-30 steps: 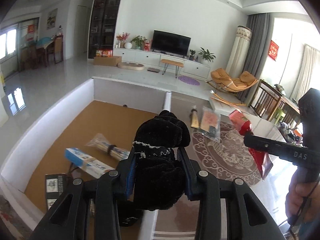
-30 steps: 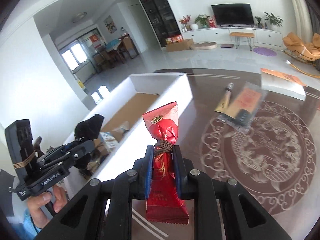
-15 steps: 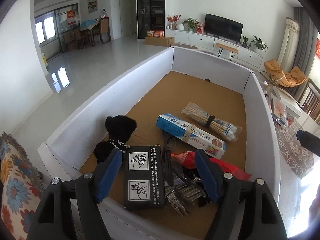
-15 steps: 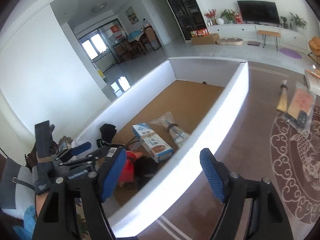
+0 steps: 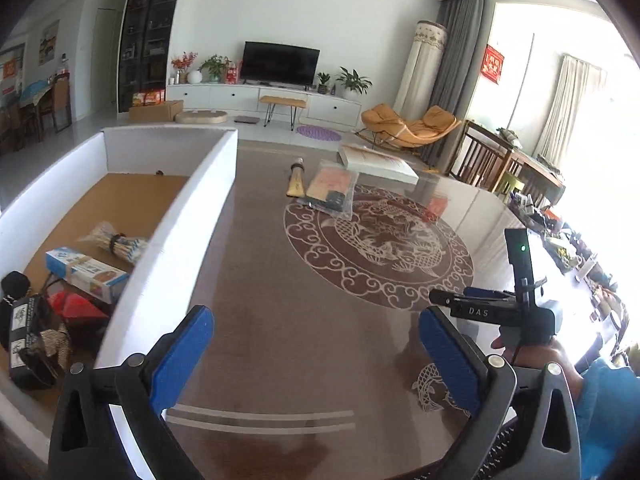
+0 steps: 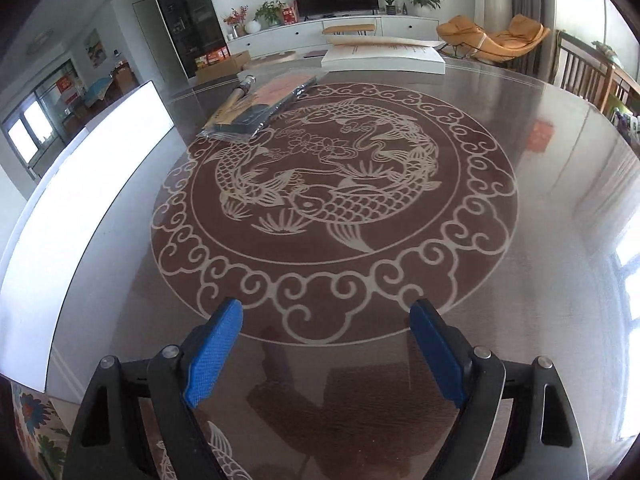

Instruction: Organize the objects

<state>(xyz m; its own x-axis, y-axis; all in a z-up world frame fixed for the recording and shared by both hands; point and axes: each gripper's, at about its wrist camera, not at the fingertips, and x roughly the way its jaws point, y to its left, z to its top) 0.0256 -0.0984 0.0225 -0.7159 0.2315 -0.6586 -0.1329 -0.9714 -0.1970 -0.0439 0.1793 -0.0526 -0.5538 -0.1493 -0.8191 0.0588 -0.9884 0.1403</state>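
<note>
My left gripper (image 5: 314, 328) hangs over the brown table (image 5: 304, 280), its jaws opening with nothing between them. Left of it stands the white box (image 5: 176, 236). In it lie a blue-and-white carton (image 5: 86, 274), a bagged bundle of sticks (image 5: 116, 242), a red packet (image 5: 76, 310), a black fabric piece (image 5: 16, 284) and a black labelled box (image 5: 22, 332). My right gripper (image 6: 326, 316) is also opening and empty above the fish pattern (image 6: 328, 184). Far across the table lie a clear bag (image 6: 264, 100) and a tube (image 6: 236, 96).
A flat white box (image 6: 384, 56) lies at the table's far edge. The white box's outer wall (image 6: 80, 184) runs along the left. A hand holds the right gripper (image 5: 452, 298) at the right of the left wrist view. Chairs and a side table (image 5: 512, 168) stand beyond.
A second ago the left gripper held the black fabric piece and the right held the red packet. Both now lie in the white box, and both grippers have swung back over the table, wide apart.
</note>
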